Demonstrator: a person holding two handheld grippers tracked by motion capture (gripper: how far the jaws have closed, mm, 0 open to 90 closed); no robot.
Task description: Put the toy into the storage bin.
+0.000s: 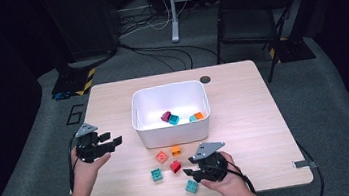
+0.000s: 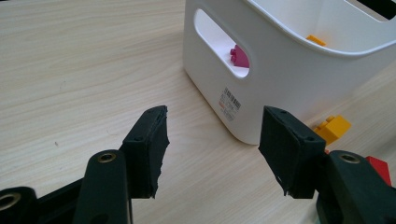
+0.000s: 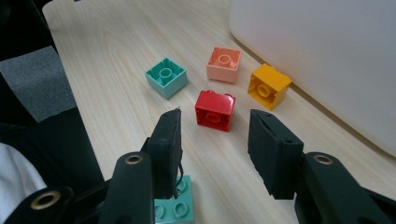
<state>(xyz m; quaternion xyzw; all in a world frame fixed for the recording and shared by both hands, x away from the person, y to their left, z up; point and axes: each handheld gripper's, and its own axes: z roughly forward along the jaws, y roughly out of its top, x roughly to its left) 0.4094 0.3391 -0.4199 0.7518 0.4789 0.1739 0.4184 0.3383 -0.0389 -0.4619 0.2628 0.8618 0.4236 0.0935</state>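
Reaching low over the near edge of the table (image 1: 245,119), the right gripper (image 3: 215,140) has its jaws parted with nothing between them, aimed at the red brick (image 3: 215,109) just ahead; a teal brick (image 3: 180,205) lies right under its left jaw, partly hidden. This looks like the pick-up step of clearing loose bricks into the bin, and I'd judge the next move calls for sliding forward until the pads straddle the red brick squarely, without nudging the teal one underneath. Beyond the red brick sit a second teal brick (image 3: 166,77), a salmon brick (image 3: 224,64) and a yellow brick (image 3: 268,86), the yellow one just beside the wall of the white bin (image 1: 172,128). Off to the left, the left gripper (image 1: 98,143) hovers with its jaws spread wide and empty, pointed at the bin's near corner. Farther back, inside the bin, lie a magenta brick (image 1: 165,116), a teal one touching it, and an orange brick (image 1: 198,115) beside another teal piece toward the right wall.
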